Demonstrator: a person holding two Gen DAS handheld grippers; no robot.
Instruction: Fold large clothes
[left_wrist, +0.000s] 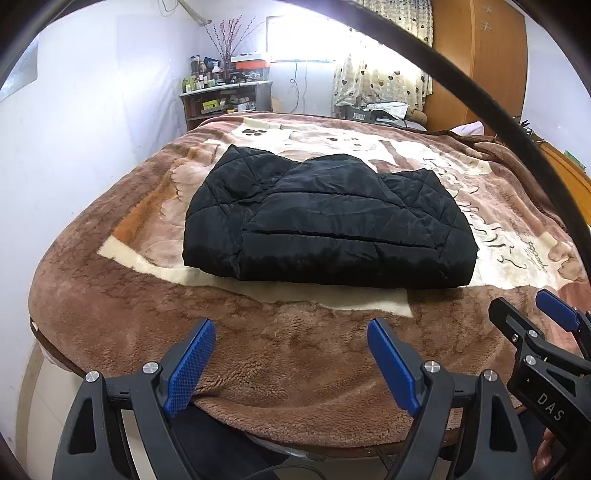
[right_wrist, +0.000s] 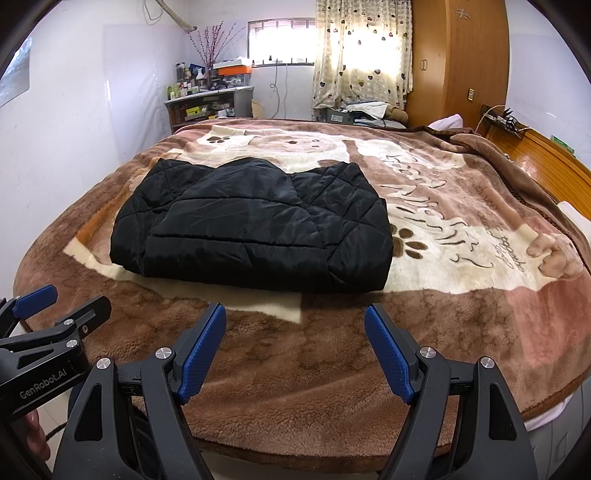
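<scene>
Nearest the viewer, the left gripper (left_wrist: 291, 363) and the right gripper (right_wrist: 295, 350) hover side by side over the near edge of the bed, jaws spread wide and holding nothing. Each gripper shows at the margin of the other's view. Below them lies the brown plush blanket (right_wrist: 295, 369) that covers the bed.

Beyond, near the middle of the blanket, the black quilted jacket (left_wrist: 325, 225) lies as a compact, roughly rectangular bundle, with panels laid over one another and a rounded part, probably the hood, at its far edge. Judged from this shape, the fold is largely or wholly done; both grippers are apart from the jacket. Any next move would call for reaching forward to the near edge, either to tidy the bundle or to double it once more.

Nothing lies between grippers and jacket. Farther off stand a cluttered shelf (right_wrist: 207, 103) against the back wall, a curtained window (right_wrist: 362, 48), and a wooden wardrobe (right_wrist: 458, 59) at far right.
</scene>
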